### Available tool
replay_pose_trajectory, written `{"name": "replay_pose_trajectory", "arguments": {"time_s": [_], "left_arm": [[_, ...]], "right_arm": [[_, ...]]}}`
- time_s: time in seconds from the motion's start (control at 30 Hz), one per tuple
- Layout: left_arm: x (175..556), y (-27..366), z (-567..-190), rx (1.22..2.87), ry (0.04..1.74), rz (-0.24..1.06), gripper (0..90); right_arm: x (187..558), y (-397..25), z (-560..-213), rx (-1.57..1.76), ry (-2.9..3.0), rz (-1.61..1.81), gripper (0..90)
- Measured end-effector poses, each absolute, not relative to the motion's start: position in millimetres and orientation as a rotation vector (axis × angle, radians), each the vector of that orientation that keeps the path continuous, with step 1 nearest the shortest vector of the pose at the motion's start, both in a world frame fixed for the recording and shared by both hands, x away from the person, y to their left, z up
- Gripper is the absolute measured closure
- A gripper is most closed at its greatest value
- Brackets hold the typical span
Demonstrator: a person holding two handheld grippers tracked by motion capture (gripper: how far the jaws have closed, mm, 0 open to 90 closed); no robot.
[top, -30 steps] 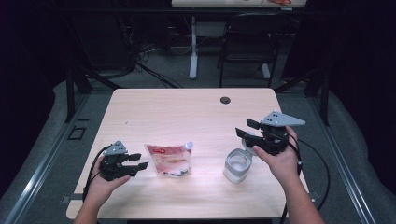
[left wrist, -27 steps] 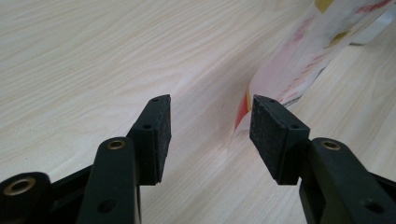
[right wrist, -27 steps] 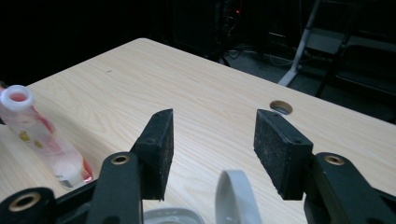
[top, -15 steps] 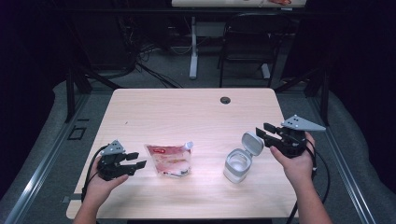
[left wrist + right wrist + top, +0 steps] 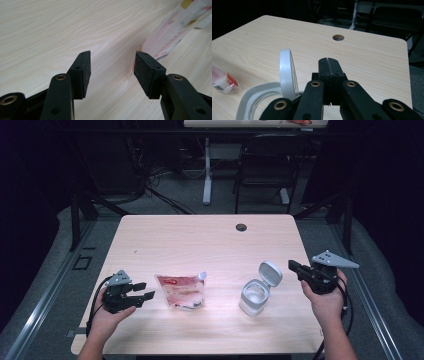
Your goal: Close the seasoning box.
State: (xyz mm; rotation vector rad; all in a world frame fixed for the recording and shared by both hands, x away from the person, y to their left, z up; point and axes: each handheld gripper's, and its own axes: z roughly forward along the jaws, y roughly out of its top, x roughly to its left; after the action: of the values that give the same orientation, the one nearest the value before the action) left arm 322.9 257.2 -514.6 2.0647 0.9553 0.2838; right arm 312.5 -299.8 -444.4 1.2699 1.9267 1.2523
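While left gripper (image 5: pixel 141 295) fingers gape beside pouch (image 5: pixel 181 291), right gripper (image 5: pixel 295 266) fingers clenched empty, near open-lidded jar (image 5: pixel 256 294)

Bench (image 5: pixel 200 240) brightly lit from above, surroundings nearly black, soft glare beside the pouch (image 5: pixel 181 291), near tool parts slightly blurred, high view grainy

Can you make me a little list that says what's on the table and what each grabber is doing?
table: light wooden table with a round hole near the far edge
pouch: red and clear spouted pouch, lying flat
container: clear container, upright, its hinged lid flipped open
left gripper: jaws open, low over the table, pointing at the pouch, not touching it
right gripper: jaws shut, holding nothing, just right of the lid
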Motion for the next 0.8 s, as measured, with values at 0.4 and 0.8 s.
{"name": "replay_pose_trajectory", "arguments": {"time_s": [0.4, 0.8], "left_arm": [[323, 258, -517, 2.065, 0.966, 0.286, 47.5], [323, 257, -517, 2.072, 0.962, 0.284, 47.3]], "right_arm": [[312, -298, -455, 1.287, 1.947, 1.262, 90.0], [310, -288, -458, 1.269, 1.973, 1.290, 90.0]]}}
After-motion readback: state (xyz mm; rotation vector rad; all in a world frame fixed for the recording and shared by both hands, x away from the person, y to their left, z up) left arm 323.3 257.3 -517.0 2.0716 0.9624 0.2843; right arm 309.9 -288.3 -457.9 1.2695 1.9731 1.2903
